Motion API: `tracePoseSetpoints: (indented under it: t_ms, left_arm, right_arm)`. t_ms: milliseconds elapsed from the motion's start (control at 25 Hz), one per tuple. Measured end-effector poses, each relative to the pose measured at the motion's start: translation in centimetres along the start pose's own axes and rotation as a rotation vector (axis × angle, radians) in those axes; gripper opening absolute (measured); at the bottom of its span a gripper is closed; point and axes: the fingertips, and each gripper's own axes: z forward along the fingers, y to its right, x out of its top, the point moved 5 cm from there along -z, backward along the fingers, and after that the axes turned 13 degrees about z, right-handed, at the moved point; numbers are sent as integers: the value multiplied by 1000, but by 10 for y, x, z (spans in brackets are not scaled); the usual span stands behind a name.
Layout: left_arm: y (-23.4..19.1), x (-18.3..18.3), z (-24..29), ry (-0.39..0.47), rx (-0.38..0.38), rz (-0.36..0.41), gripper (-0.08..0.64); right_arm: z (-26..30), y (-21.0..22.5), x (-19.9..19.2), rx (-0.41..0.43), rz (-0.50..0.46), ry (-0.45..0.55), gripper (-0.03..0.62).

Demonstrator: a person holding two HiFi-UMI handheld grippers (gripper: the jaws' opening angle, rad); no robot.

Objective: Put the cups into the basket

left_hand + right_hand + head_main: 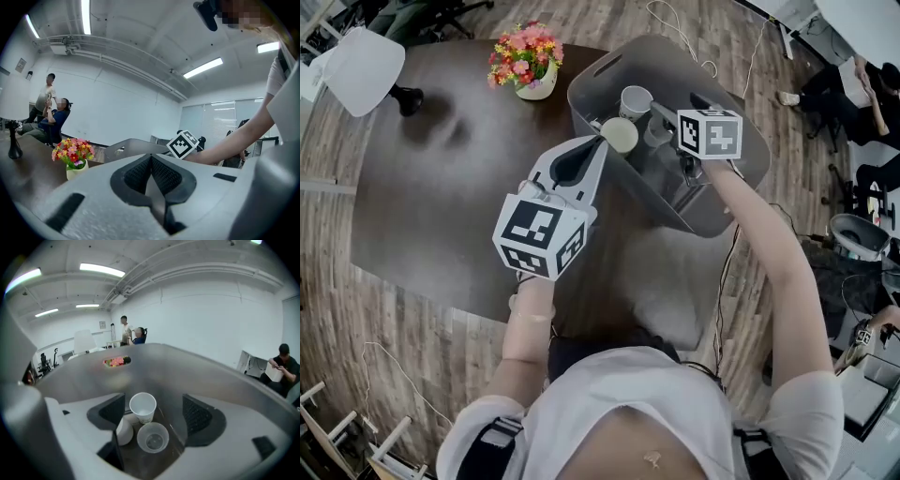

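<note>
A grey basket stands on the dark table, and I look down into the basket in the right gripper view. On its floor stand a white paper cup and a clear plastic cup, with another white cup lying on its side. The head view shows the upright white cup, the tipped cup and the clear cup. My right gripper hangs above them inside the basket, open and empty. My left gripper is shut with nothing in it, and the left gripper hovers at the basket's near-left rim.
A white pot of flowers stands on the table behind the basket's left end, and a white lamp at the far left. Cables lie on the wooden floor. People sit in the room's background.
</note>
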Motion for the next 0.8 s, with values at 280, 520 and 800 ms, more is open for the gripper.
tracePoseSetpoints:
  t_ms: [280, 520, 800]
  left_arm:
    - [19, 14, -11, 3, 3, 33, 11]
    - [31, 25, -21, 11, 3, 60, 11]
    - [62, 37, -34, 30, -21, 74, 11]
  right_arm:
    - [-51, -22, 41, 19, -9, 166, 12]
    - [-100, -49, 63, 67, -57, 237, 12]
    - [-156, -62, 49, 91, -28, 268, 12]
